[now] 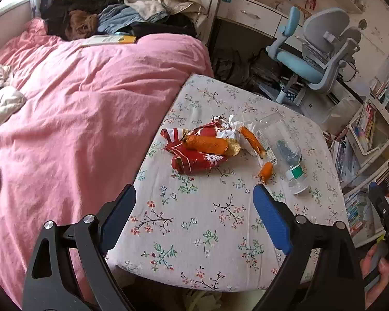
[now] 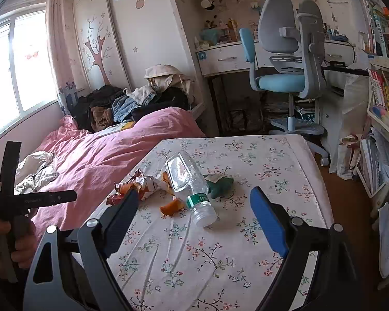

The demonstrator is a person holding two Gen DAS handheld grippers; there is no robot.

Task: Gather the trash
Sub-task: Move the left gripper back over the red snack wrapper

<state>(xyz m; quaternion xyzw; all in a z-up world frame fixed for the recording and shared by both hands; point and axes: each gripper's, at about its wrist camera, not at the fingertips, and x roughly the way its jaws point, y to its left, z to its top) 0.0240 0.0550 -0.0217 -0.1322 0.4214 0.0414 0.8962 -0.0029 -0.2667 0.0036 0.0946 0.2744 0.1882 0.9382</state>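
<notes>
Trash lies in a heap on the floral-cloth table. It holds a crumpled red snack wrapper, orange peel pieces and a clear plastic bottle with a green label, lying on its side. My left gripper hovers open short of the wrapper, with nothing between its blue pads. In the right wrist view the bottle lies with its neck toward me, beside a peel, the wrapper and a crumpled green scrap. My right gripper hangs open above the bottle's neck end, not touching it.
A bed with a pink duvet and piled clothes borders the table's left side. A blue-grey desk chair and a desk stand beyond it. Bookshelves fill the right. A hand holds the left gripper's black frame.
</notes>
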